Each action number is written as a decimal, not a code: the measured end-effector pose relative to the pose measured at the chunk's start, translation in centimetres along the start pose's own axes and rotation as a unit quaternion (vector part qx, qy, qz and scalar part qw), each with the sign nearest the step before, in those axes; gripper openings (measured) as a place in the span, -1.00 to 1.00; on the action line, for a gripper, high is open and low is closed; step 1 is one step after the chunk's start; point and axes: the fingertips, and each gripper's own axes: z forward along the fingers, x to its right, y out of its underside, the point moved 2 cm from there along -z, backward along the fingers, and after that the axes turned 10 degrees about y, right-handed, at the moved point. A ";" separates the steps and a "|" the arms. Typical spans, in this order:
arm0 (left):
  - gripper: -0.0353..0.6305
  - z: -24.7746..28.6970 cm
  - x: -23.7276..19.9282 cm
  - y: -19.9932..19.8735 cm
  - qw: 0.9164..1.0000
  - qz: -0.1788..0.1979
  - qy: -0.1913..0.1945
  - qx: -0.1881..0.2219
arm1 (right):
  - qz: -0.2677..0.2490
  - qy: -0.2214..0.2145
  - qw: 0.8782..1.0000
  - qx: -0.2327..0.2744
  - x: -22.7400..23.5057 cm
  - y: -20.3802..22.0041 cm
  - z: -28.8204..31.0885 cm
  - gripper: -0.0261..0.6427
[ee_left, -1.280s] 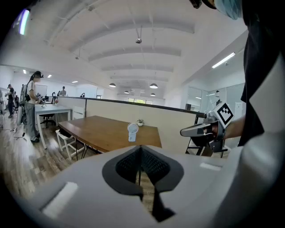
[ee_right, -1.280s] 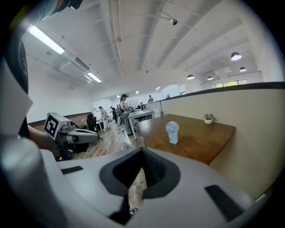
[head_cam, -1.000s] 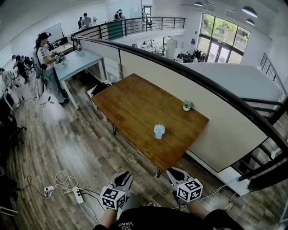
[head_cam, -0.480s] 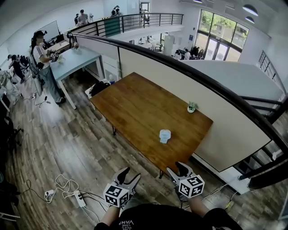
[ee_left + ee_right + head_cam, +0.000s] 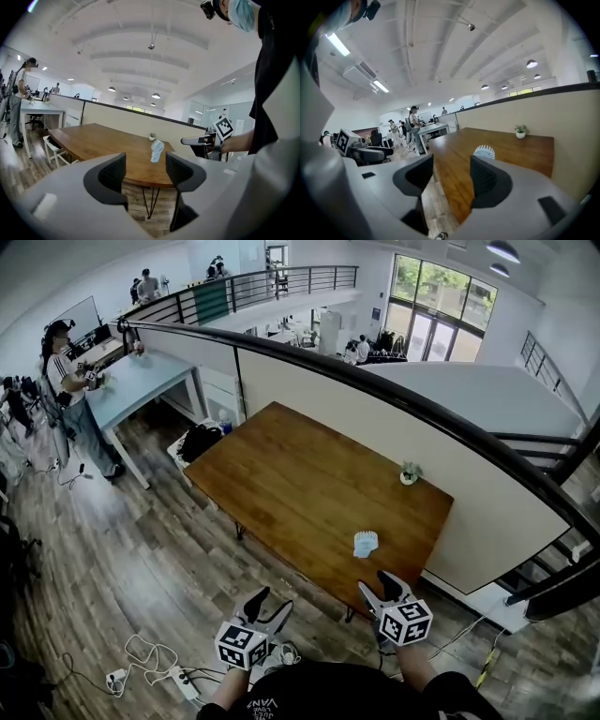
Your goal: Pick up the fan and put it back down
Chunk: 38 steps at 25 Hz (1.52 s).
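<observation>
Fan [image 5: 365, 543], small and white, stands upright on the wooden surface [image 5: 300, 474], toward the surface's 5 o'clock corner and close to the near edge. Neither gripper touches it.

In the head view the right gripper [image 5: 378, 582] hangs at about 6 o'clock from the fan, right at the surface's near edge and apart from the fan. Its fingers [image 5: 487, 180] stand apart and have just been opening. Nothing is between them. In the right gripper view the fan's ribbed top peeks over the right-hand finger.

The left gripper [image 5: 267, 601] sits at about 8 o'clock from the fan, over the wooden floor [image 5: 141, 549] and off the surface. Its fingers [image 5: 110, 171] are spread wide, have just been opening and clamp nothing. The left gripper view shows the fan through their gap, well beyond them on the surface.

A small potted plant [image 5: 410, 473] stands at about 1 o'clock from the fan, near the far edge by the low wall. At 10 o'clock in the head view a person [image 5: 66, 381] stands beside a pale blue table [image 5: 141, 381].
</observation>
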 end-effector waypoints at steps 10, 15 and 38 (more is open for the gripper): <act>-0.14 0.5 -7.1 -0.9 0.999 0.010 0.041 -0.025 | -0.020 0.058 0.998 -0.004 -0.9 -0.6 4.7 -0.24; -0.14 2.4 -7.1 -0.7 0.997 0.002 0.073 -0.037 | -0.033 0.076 0.996 -0.016 0.6 -0.7 5.0 -0.23; -0.14 14.0 -9.3 -4.4 0.995 0.007 0.084 -0.057 | -0.229 -0.124 0.960 -0.100 7.7 0.7 12.8 -0.06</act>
